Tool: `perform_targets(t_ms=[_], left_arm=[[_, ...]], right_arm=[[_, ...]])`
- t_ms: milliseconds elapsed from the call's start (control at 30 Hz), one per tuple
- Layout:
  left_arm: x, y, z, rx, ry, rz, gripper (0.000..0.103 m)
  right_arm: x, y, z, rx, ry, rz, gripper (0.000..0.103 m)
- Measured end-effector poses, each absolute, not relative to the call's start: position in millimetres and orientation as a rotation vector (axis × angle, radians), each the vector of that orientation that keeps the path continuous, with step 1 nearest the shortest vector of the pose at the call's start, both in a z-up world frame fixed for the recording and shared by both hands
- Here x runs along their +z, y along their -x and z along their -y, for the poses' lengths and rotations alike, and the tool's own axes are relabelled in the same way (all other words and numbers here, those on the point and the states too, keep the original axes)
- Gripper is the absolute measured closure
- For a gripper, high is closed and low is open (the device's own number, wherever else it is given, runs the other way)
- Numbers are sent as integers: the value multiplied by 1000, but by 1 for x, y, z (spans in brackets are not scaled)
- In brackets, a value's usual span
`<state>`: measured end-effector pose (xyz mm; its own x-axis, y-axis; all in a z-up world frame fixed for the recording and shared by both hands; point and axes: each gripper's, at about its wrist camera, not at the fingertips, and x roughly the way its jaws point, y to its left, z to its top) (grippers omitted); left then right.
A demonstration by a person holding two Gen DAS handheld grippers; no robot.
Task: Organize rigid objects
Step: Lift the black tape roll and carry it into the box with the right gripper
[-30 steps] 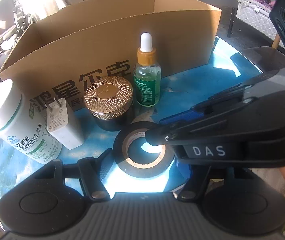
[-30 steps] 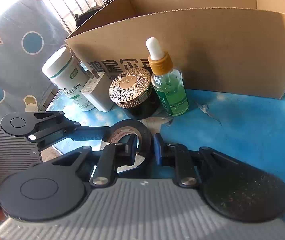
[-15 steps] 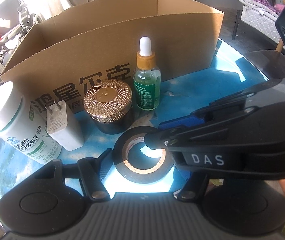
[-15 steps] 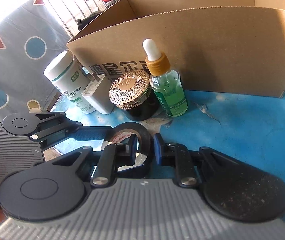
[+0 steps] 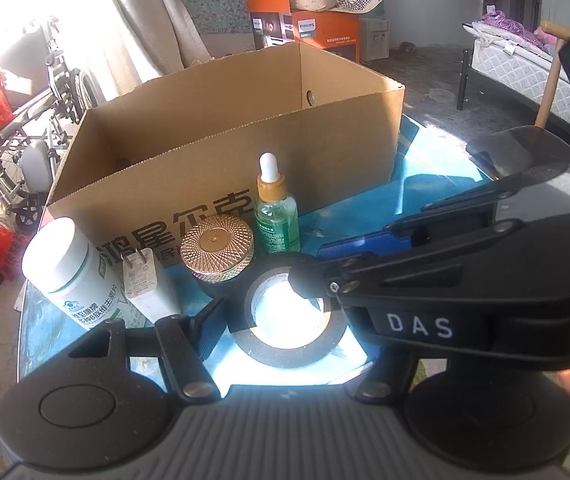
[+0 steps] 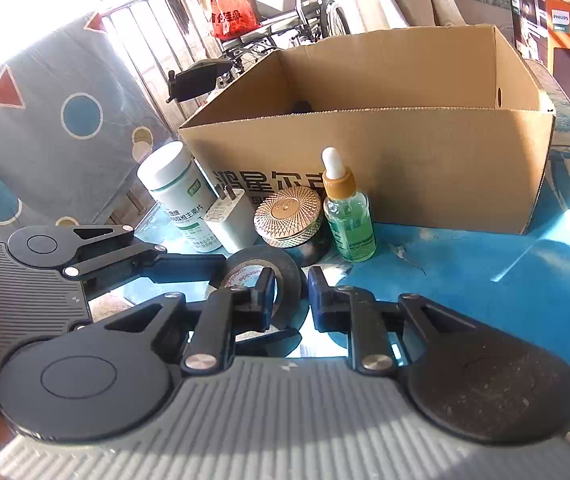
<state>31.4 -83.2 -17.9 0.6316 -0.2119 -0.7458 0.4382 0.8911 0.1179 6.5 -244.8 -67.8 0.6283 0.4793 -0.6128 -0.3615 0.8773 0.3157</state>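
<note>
A black tape roll (image 5: pixel 285 354) hangs just above the blue table (image 5: pixel 365 212), in front of a gold-lidded jar (image 5: pixel 217 248). My left gripper (image 5: pixel 289 320) is shut across the roll's width; its left pad presses the roll's side and its right finger is hidden behind the other tool. My right gripper (image 6: pixel 291 296) is shut on the roll's wall (image 6: pixel 269 256), one finger inside the hole and one outside. In the right wrist view a left finger (image 6: pixel 189 262) reaches the roll from the left.
A white pill bottle (image 6: pixel 181 192), a white plug charger (image 6: pixel 231 216), the jar (image 6: pixel 289 216) and a green dropper bottle (image 6: pixel 347 216) stand in a row against an open cardboard box (image 6: pixel 445 168). Bare blue tabletop (image 6: pixel 465 280) lies to the right.
Both grippers have risen together with the tape roll held between them. The row of objects and the box now sit lower and farther off, and the box's inside shows.
</note>
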Motion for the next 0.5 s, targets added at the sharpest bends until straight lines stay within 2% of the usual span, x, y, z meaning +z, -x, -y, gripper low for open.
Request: perform_targets(t_ms=[267, 500], left_arm=[[27, -23, 86, -360, -324, -654, 35], [72, -58, 94, -337, -332, -586, 35]], right_arm=[[-13, 11, 252, 497, -119, -594, 86], [42, -21, 261, 543, -70, -528, 86]])
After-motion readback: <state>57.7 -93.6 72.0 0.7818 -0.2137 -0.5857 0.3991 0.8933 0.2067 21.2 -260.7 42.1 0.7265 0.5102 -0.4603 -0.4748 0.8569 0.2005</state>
